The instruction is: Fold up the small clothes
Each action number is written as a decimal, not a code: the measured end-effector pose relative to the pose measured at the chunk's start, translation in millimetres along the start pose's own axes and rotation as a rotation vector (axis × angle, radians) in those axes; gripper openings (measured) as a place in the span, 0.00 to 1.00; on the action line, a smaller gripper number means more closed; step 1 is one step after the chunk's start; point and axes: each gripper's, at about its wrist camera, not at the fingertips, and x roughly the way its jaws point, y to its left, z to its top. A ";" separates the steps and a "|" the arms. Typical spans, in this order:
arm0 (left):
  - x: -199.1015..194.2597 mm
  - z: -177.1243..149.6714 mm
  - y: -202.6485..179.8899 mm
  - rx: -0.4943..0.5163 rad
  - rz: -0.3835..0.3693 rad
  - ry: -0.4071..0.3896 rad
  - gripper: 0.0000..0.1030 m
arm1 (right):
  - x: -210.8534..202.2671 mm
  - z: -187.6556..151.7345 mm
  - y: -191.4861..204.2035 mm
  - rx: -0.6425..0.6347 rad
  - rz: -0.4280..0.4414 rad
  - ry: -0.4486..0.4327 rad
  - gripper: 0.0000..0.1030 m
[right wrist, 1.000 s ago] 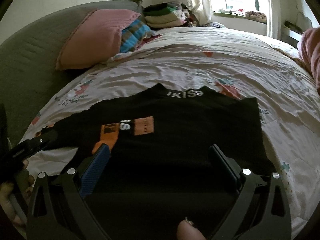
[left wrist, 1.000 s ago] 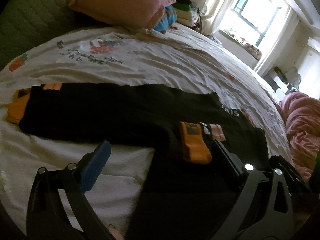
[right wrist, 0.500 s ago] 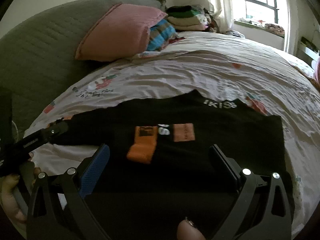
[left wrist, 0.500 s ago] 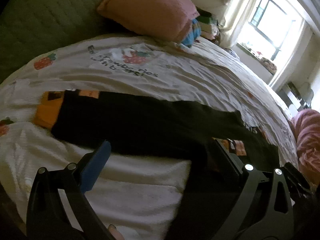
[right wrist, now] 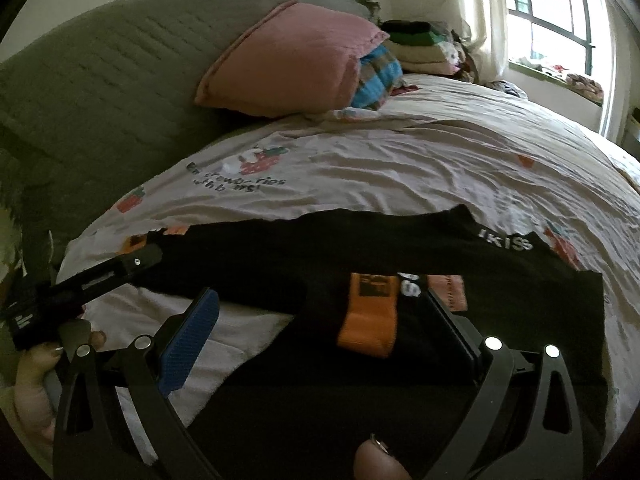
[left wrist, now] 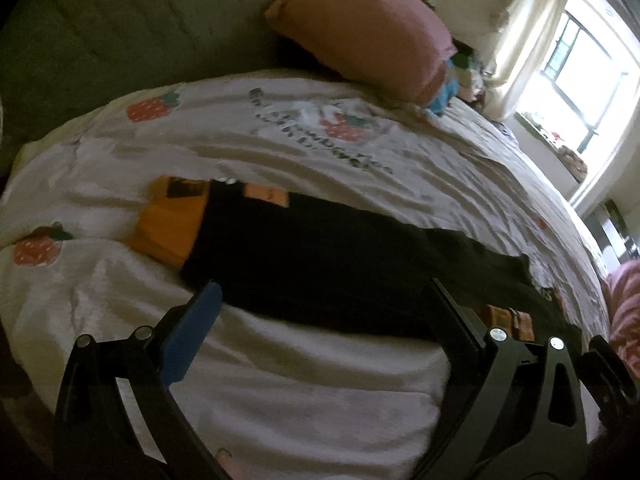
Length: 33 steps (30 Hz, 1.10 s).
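A black long-sleeved top lies flat on the bed, its collar lettering facing the window. One sleeve with an orange cuff is folded across the body. The other sleeve stretches out to the left and ends in an orange cuff. My left gripper hovers open just above that outstretched sleeve, nothing between its fingers. It also shows in the right wrist view as a black gripper held by a hand beside the far cuff. My right gripper stands open over the top's lower body.
The white strawberry-print bedcover spreads around the top. A pink pillow leans on the green headboard, with folded clothes stacked behind. A pink blanket lies at the right edge. A window is beyond the bed.
Both views have swung leftward along the outstretched sleeve. The left gripper has travelled toward the far orange cuff, which now sits nearer the middle of its view. Both grippers stayed open.
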 end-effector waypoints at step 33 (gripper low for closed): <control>53.1 31.2 72.3 -0.207 0.046 0.015 0.10 | 59.2 -4.8 51.0 -0.061 0.079 0.080 0.96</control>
